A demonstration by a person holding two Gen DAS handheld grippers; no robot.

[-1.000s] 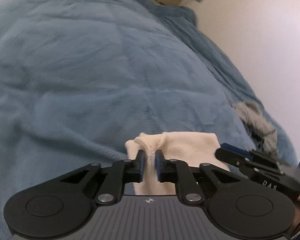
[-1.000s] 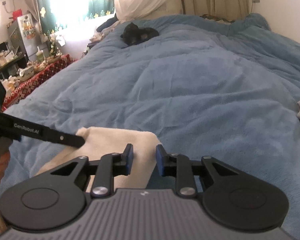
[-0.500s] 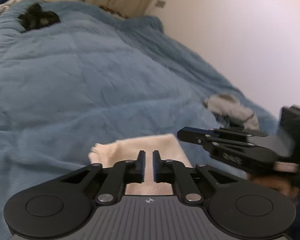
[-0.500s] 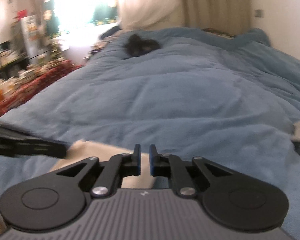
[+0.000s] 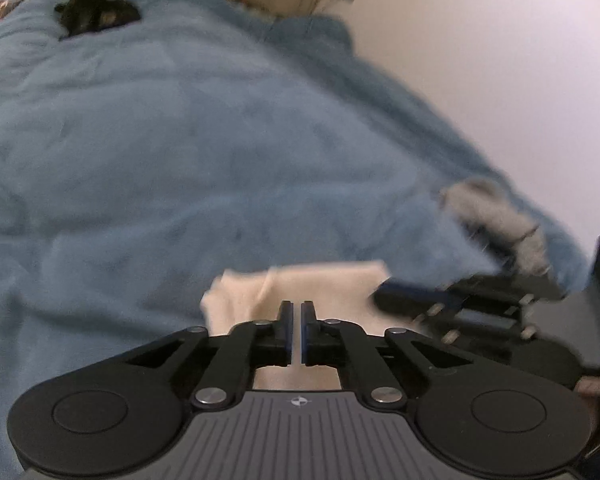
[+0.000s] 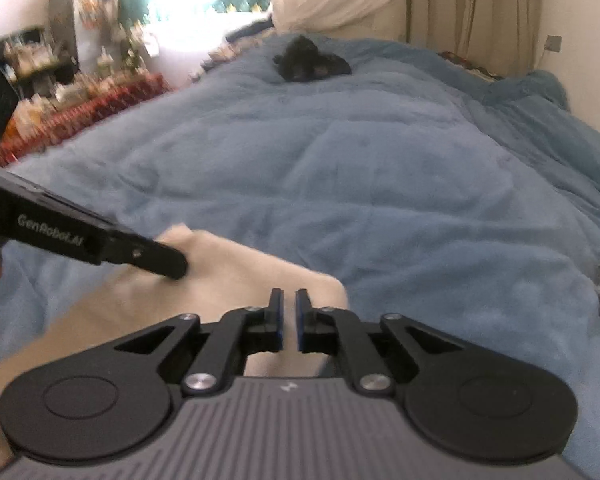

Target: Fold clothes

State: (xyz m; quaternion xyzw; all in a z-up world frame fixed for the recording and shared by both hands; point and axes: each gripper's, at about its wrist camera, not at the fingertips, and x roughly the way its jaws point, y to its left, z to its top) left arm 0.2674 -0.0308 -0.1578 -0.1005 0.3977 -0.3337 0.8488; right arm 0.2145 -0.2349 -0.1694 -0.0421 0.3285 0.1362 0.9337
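The folded garment (image 6: 236, 280) lies on the bed (image 6: 380, 184) at the near edge. Far behind it, a dark bundle (image 6: 310, 60) sits on the covers. Off to the right, a crumpled cloth (image 5: 496, 216) rests by the wall (image 5: 500, 80).

The black two-finger left gripper (image 5: 296, 330) angles downward, its blue-padded jaws drawn nearly together on a fold of the cream cloth (image 5: 324, 284). The black two-finger right gripper (image 6: 289, 326), just beside it over the same cloth, tilts down likewise, jaws almost closed.
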